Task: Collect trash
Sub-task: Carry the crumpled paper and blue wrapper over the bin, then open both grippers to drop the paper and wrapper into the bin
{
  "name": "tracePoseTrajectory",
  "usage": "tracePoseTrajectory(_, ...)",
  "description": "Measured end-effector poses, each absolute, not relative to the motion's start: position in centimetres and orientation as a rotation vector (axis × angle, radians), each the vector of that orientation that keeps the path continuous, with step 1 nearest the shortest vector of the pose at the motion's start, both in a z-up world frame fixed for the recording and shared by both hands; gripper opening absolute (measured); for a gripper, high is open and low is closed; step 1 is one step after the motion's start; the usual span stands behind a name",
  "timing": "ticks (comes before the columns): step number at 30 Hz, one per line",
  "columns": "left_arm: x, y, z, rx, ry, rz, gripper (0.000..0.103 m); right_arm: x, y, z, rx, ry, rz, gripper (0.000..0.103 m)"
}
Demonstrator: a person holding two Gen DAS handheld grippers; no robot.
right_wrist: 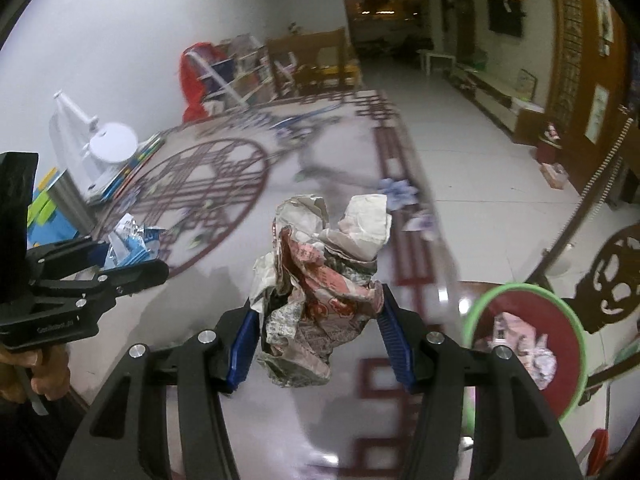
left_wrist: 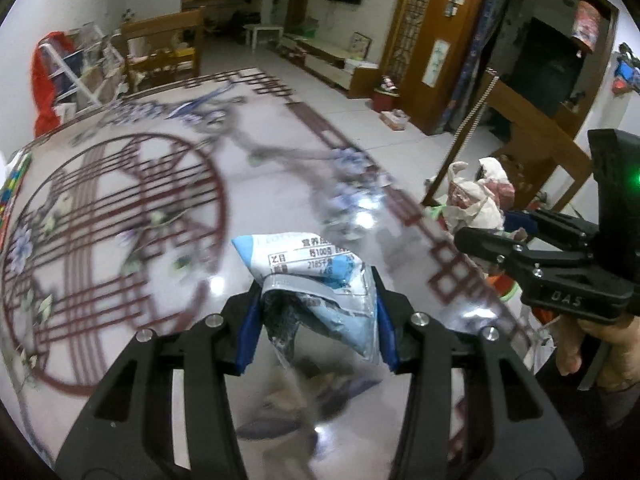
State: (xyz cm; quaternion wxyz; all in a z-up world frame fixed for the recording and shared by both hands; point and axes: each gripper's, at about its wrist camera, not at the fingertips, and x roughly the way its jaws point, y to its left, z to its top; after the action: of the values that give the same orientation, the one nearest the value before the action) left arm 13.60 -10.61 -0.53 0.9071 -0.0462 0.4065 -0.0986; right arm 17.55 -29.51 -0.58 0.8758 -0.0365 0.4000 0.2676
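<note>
A crumpled blue and white snack wrapper point(left_wrist: 320, 292) sits between the blue pads of my left gripper point(left_wrist: 316, 320), which is shut on it above the glossy patterned table point(left_wrist: 132, 208). My right gripper point(right_wrist: 320, 324) is shut on a crumpled ball of printed paper point(right_wrist: 324, 280). In the left wrist view the right gripper point(left_wrist: 476, 240) shows at the right edge with the paper ball point(left_wrist: 476, 196) in it. The right wrist view has the left gripper point(right_wrist: 132, 260) at the left, carrying the wrapper point(right_wrist: 132, 240). A red bin with a green rim point(right_wrist: 524, 344) holds trash at the lower right.
On the table's far left stand a white lamp point(right_wrist: 100, 148), a metal cup point(right_wrist: 74, 204) and coloured books point(right_wrist: 48, 216). A dark carved chair back point(right_wrist: 612, 276) rises beside the bin. Tiled floor point(right_wrist: 460, 136), a shelf with red cloth point(right_wrist: 200, 76) and wooden furniture lie beyond.
</note>
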Motion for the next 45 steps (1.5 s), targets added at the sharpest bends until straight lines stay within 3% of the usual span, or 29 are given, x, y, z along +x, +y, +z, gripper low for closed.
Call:
tracePoseTrajectory(11, 18.1, -19.1, 0.9, -0.088, 0.82, -0.353, 0.046, 20.2, -39.2, 1.2, -0.009, 0.803, 0.387, 0.053)
tracePoseTrajectory(24, 21.4, -29.2, 0.7, -0.016, 0.829, -0.509, 0.046, 22.6, -50.2, -0.5, 0.105, 0.838, 0.202, 0.053)
tracePoseTrajectory(45, 23.8, -37.8, -4.9, 0.076, 0.928, -0.578, 0.047, 24.4, -53.7, -3.3, 0.153, 0.895, 0.106, 0.053)
